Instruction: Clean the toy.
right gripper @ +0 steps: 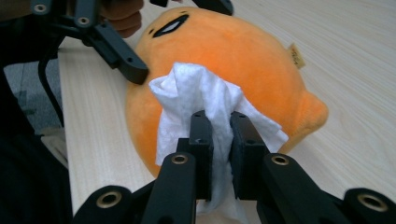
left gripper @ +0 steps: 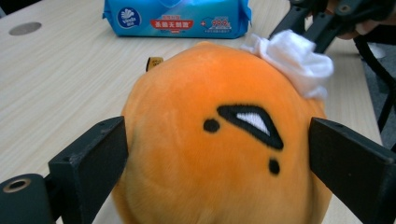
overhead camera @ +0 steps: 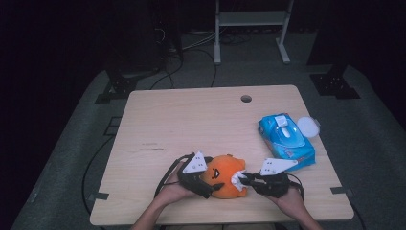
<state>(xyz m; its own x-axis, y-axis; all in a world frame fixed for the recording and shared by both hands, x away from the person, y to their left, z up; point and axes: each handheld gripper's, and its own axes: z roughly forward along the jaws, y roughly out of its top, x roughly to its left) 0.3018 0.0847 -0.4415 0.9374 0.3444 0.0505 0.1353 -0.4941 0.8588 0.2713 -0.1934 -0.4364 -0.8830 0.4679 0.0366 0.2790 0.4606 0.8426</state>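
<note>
My left gripper (left gripper: 217,154) straddled the orange plush (left gripper: 219,140) at the table's (overhead camera: 191,115) near edge, jaws wide, pads beside its flanks; my right gripper (right gripper: 220,135) clenched a wipe (right gripper: 196,93) against it.

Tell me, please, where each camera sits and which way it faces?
High view: above the near table edge, looking forward and down; forearms, left gripper, right gripper.
Left gripper view: along its fingers flanking the orange plush.
Right gripper view: fingers pinching a white wipe.
All share plush and wipe.

plush toy (overhead camera: 224,181) between claws, wipe pack (overhead camera: 286,136) behind right
</note>
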